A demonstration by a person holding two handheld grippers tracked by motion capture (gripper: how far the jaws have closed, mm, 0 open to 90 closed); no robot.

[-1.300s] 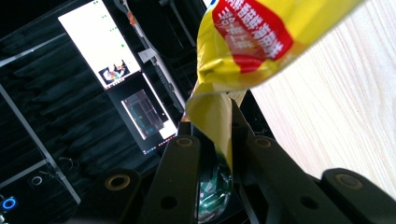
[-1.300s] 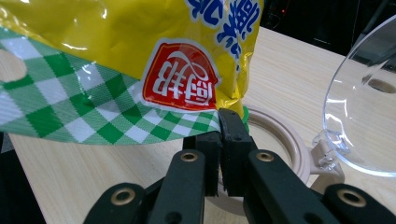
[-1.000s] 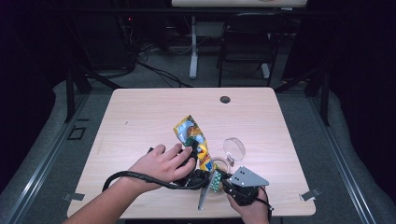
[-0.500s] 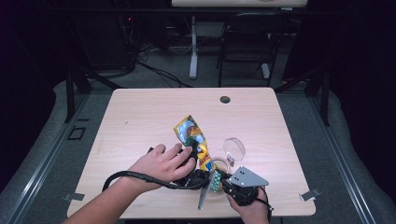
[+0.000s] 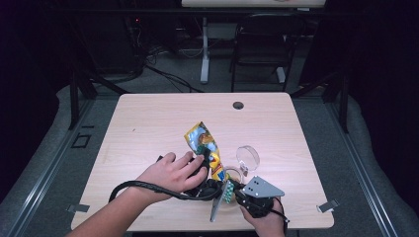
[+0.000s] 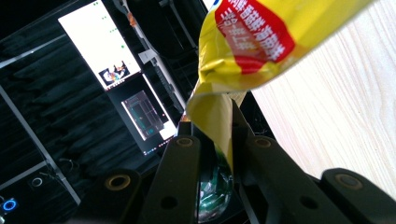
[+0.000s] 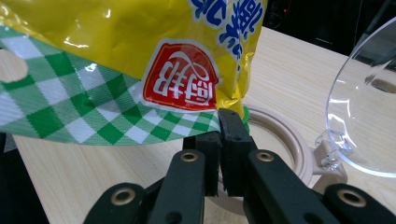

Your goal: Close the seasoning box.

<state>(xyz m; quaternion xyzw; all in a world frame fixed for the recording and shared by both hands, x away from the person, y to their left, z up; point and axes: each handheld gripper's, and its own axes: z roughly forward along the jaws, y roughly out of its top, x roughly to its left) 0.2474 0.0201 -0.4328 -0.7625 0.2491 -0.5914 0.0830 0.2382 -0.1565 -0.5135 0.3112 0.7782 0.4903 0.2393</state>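
Two grippers hold one snack bag (image 5: 203, 148) between them near the front edge of the table (image 5: 148, 123), a little right of its middle. The bag is yellow with blue and red print and a green-and-white checked band along one end. It runs from its upper end, which points toward the table's middle, down to the checked end near the front edge.

The left gripper (image 5: 200, 185), under the person's left hand (image 5: 170, 175), has its jaws closed tight on a folded yellow edge of the bag; in the left gripper view that edge (image 6: 215, 121) is pinched between the two black jaws, and the printed part of the bag hangs over them at the top.

The right gripper (image 5: 232, 190), held by the right hand (image 5: 269, 222) at the front edge, carries a grey three-cornered plate (image 5: 262, 187) on top. Its jaws are also pressed together; in the right gripper view they grip the lower edge of the checked band (image 7: 140, 126), right under a red label.

Just beside the bag, on its right, stands a round beige container (image 7: 280, 140) with a clear hinged lid (image 5: 248, 157) standing open. A black cable (image 5: 143, 186) loops across the table from the left gripper toward the front-left. A small dark round hole (image 5: 238, 105) sits near the table's far edge.
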